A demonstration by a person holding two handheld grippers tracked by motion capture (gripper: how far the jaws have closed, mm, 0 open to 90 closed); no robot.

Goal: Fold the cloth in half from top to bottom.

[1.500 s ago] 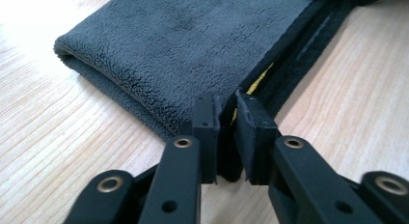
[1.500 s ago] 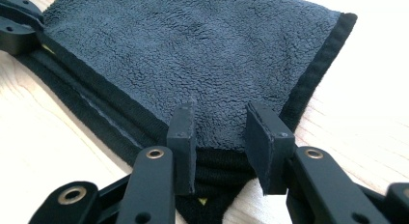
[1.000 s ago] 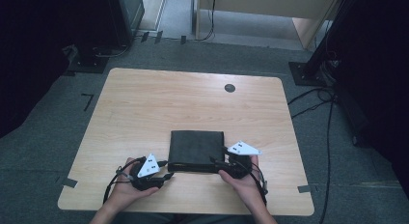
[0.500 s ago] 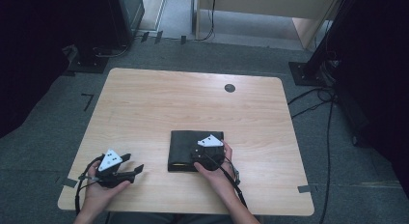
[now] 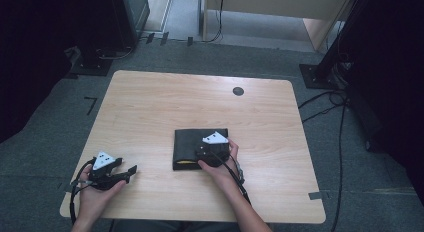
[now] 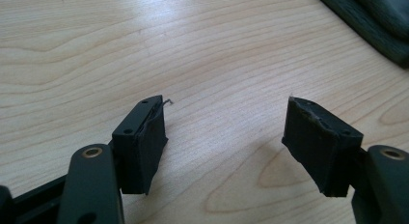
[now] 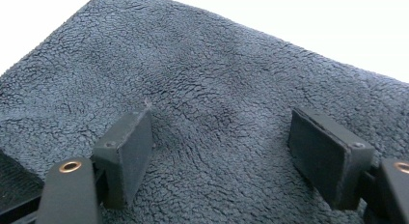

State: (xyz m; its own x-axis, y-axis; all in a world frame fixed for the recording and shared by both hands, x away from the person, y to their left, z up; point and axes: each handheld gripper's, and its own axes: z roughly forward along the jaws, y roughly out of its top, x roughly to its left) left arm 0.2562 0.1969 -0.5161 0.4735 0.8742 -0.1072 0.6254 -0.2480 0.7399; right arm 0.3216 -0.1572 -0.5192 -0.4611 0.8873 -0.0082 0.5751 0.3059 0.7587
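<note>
Folded dark cloth [image 5: 192,144] lying flat on the table [image 5: 150,107], near its front edge and a little right of centre. The right gripper [image 5: 212,151] rests over the cloth's front right part, jaws apart with the nap between them but not pinched; they have just been opening. The left gripper [image 5: 131,170] sits well apart on bare wood at the front left, jaws likewise spread and empty, also just opened. The step in hand appears to be the pause after a fold. The next move likely calls for pressing the cloth flat or pinching an edge [image 5: 186,164] for another fold.
</note>
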